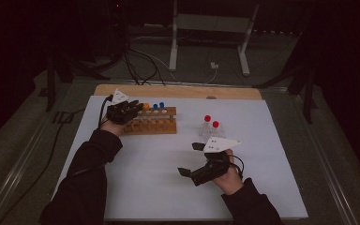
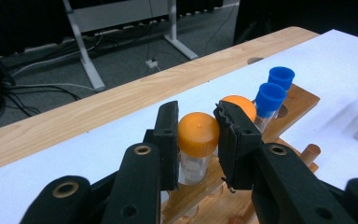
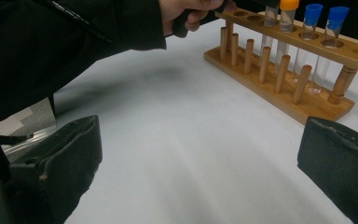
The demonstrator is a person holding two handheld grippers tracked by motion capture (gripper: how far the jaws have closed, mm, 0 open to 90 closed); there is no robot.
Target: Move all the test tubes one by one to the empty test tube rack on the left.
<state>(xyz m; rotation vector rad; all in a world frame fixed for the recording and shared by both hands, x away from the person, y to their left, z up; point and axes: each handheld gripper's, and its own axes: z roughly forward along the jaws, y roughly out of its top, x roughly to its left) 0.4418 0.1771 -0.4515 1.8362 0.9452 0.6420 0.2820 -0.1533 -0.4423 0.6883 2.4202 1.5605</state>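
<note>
A wooden test-tube rack (image 1: 154,123) stands on the white sheet at back left. It holds two orange-capped tubes and two blue-capped tubes (image 2: 270,96). My left gripper (image 2: 196,117) is over the rack's left part, shut on the cap of the nearer orange-capped tube (image 2: 198,135), whose glass body sits in a rack hole. The second orange cap (image 2: 243,105) peeks out behind the right-hand jaw. My right gripper (image 1: 190,159) hovers low over the sheet's middle, open wide and holding nothing. In the right gripper view the rack (image 3: 279,100) is ahead to the right.
Two red-capped tubes (image 1: 211,122) stand in a clear holder right of the rack, just beyond my right gripper. A wooden table edge (image 1: 178,90) runs along the sheet's far side. A metal stand and cables (image 1: 211,42) are on the floor beyond it.
</note>
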